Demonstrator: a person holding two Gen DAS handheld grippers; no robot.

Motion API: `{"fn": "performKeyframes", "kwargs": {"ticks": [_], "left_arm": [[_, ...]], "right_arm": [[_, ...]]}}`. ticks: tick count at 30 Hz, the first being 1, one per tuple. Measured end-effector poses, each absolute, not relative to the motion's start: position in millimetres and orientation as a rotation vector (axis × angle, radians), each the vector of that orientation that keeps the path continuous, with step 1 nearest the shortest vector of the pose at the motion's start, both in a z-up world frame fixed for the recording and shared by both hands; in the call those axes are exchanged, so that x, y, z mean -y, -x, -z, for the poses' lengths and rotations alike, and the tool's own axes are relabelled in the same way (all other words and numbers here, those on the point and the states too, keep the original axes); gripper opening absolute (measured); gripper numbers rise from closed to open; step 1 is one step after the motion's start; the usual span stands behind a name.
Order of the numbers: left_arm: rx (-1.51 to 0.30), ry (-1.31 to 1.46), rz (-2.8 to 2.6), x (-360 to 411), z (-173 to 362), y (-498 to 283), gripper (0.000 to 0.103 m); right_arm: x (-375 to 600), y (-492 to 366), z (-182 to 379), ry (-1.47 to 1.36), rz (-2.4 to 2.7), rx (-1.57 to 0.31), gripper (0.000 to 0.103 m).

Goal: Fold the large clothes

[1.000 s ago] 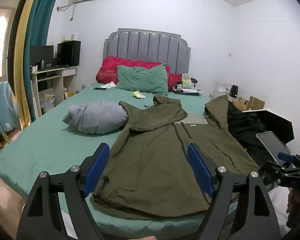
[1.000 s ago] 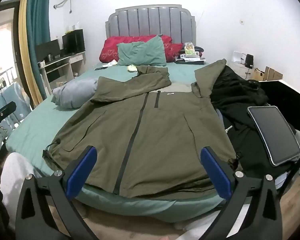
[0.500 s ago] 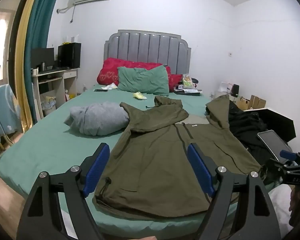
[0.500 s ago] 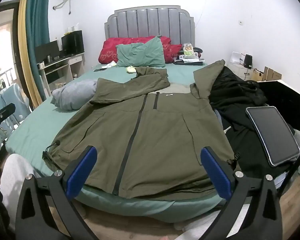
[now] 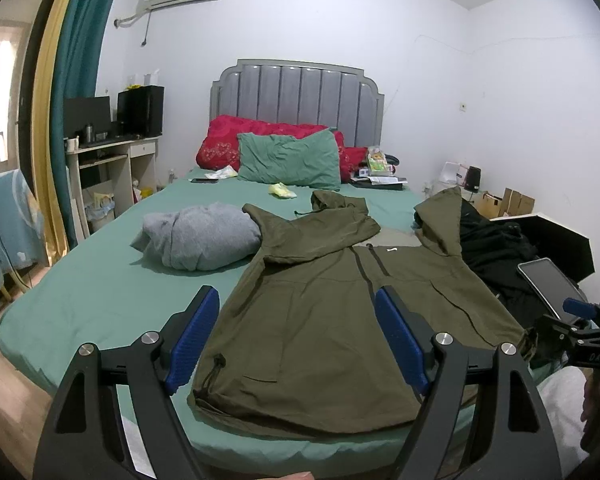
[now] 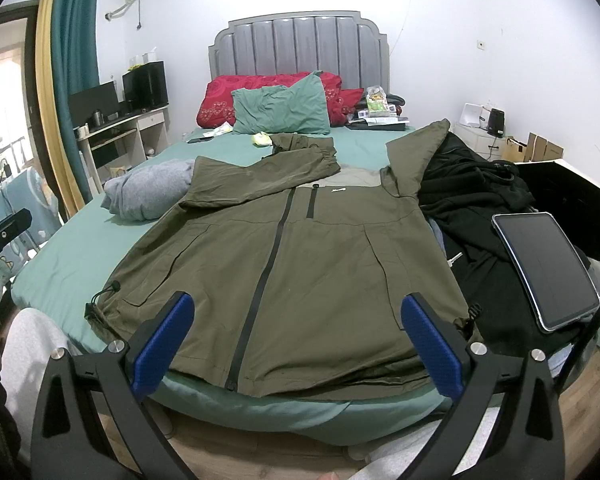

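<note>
An olive green hooded jacket lies front up on the green bed, zipper closed, hem at the near edge. It also shows in the right wrist view. Its left sleeve is folded across the chest toward the hood; its right sleeve rests up on a black garment. My left gripper is open and empty, held above the hem's left part. My right gripper is open and empty, above the hem's middle. The right gripper also shows at the right edge of the left wrist view.
A bundled grey garment lies left of the jacket. A black garment pile and a tablet sit on the right. Green and red pillows and small items lie by the headboard. A desk stands at the left.
Both grippers drifted slightly; the view shifted a little. Both stay open and the jacket has not moved.
</note>
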State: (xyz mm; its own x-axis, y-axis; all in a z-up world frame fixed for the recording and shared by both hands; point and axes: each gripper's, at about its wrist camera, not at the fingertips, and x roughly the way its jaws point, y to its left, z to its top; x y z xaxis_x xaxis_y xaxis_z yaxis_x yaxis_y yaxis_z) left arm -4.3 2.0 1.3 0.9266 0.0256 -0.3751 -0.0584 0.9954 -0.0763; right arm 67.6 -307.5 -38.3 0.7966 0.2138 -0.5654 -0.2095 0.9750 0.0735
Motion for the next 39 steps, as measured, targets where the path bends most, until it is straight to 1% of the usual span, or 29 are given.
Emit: {"fn": "performKeyframes", "kwargs": {"ticks": [39], "left_arm": [[-0.384,0.077,-0.043,-4.6,-3.8,5.2,0.083]], "right_arm": [[309.0,-64.9,35.3,-0.004,-0.224,-0.602,0.102]]}}
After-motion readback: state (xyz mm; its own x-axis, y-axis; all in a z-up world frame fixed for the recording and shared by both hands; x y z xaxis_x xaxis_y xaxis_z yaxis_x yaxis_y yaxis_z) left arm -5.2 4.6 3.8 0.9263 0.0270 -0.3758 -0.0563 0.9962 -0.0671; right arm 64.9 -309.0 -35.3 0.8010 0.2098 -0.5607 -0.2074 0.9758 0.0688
